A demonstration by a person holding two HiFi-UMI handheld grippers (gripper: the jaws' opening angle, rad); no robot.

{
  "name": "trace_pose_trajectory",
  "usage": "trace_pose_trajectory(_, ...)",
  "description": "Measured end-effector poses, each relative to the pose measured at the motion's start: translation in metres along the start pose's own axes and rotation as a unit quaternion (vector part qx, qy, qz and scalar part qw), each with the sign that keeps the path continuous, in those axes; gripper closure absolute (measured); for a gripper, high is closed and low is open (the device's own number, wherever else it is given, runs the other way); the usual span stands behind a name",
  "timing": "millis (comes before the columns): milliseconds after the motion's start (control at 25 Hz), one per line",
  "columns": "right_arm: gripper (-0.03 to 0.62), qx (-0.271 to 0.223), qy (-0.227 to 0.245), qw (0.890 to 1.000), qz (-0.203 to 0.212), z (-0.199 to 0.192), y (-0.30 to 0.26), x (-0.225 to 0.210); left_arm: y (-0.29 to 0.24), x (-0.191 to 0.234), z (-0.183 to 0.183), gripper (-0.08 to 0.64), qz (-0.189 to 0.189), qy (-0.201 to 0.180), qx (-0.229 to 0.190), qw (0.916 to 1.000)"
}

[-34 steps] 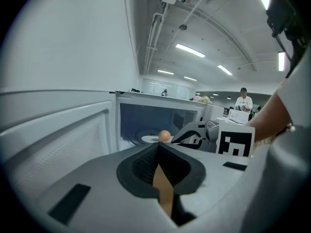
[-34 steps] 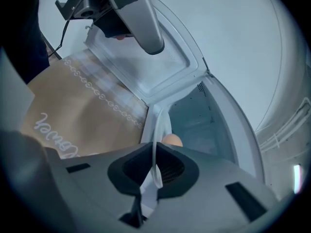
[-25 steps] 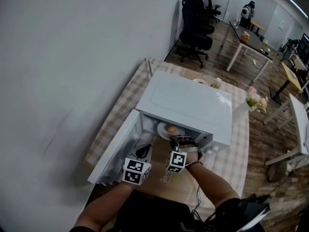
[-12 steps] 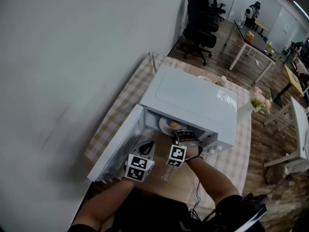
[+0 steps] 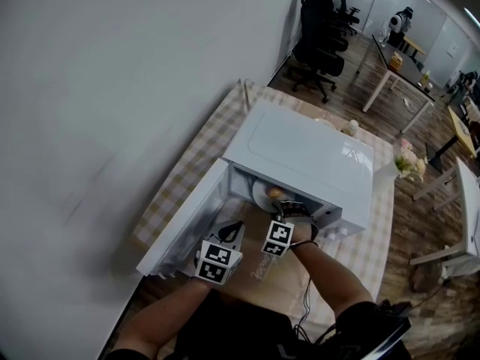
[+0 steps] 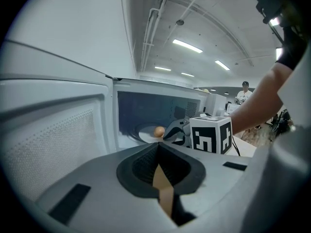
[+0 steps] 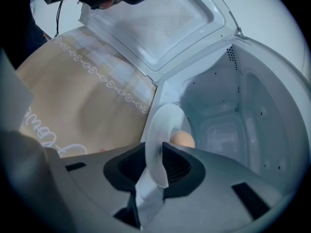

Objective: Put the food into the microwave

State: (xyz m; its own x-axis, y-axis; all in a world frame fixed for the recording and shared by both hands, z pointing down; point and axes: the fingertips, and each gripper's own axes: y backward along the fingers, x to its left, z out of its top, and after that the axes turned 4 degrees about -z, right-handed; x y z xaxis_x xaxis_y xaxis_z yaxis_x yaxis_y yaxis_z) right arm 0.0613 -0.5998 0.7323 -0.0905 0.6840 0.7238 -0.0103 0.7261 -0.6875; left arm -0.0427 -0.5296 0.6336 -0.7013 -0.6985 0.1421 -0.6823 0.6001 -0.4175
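Observation:
The white microwave [image 5: 307, 152] stands with its door [image 5: 187, 227] swung open to the left. A white plate [image 5: 262, 196] carrying a round tan piece of food [image 5: 275, 193] sits inside the cavity. My right gripper [image 5: 289, 207] reaches into the opening. In the right gripper view the plate's near rim [image 7: 163, 130] lies between the jaws of the right gripper [image 7: 156, 166], and the food [image 7: 183, 140] is just behind. The jaws are opening and stand wider than the rim. My left gripper [image 5: 231, 232] hovers shut beside the door, holding nothing.
The microwave rests on a checked tablecloth [image 5: 214, 133] with a tan mat [image 5: 277, 276] in front of it. A vase of flowers [image 5: 405, 160] stands at the table's right edge. The open door [image 7: 160, 23] blocks the left side. Office chairs and desks stand beyond.
My right gripper has sunk a little and gone deeper into the microwave with the plate. The left gripper has kept still.

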Motion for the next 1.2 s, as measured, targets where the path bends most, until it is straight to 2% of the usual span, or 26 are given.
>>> trace_pose_trajectory(160,0.430,-0.010,-0.018,1.000,0.009,0.001,0.003,0.001,0.004,-0.001,-0.003,0.552,0.003,0.003,0.002,1.0000)
trace_pose_trajectory(360,0.422,-0.038,-0.033,0.999,0.012,0.011,0.016,0.002,0.009,-0.001,-0.004,0.552,0.009,0.008,0.005,0.9999)
trace_pose_trajectory(400,0.426,-0.045,-0.033,0.998,0.009,0.014,0.019,0.002,0.010,-0.001,-0.003,0.552,0.009,0.009,0.005,0.9999)
trace_pose_trajectory(520,0.499,-0.054,-0.031,0.998,0.014,0.020,0.023,0.004,0.014,-0.001,-0.003,0.552,0.011,0.014,0.006,0.9998)
trace_pose_trajectory(640,0.507,-0.050,-0.033,0.998,0.019,0.020,0.020,0.007,0.017,0.000,-0.001,0.552,0.011,0.016,0.008,0.9998)
trace_pose_trajectory(720,0.545,-0.047,-0.042,0.998,0.019,0.019,0.016,0.006,0.018,0.001,0.003,0.552,0.009,0.013,0.007,0.9998)
trace_pose_trajectory(840,0.549,-0.045,-0.062,0.997,0.027,0.018,0.015,0.002,0.020,0.004,0.009,0.552,0.006,0.007,0.006,0.9999)
trace_pose_trajectory(1200,0.549,-0.028,-0.080,0.996,0.025,0.017,-0.002,-0.014,0.017,0.008,0.014,0.552,-0.006,0.001,0.012,0.9999)
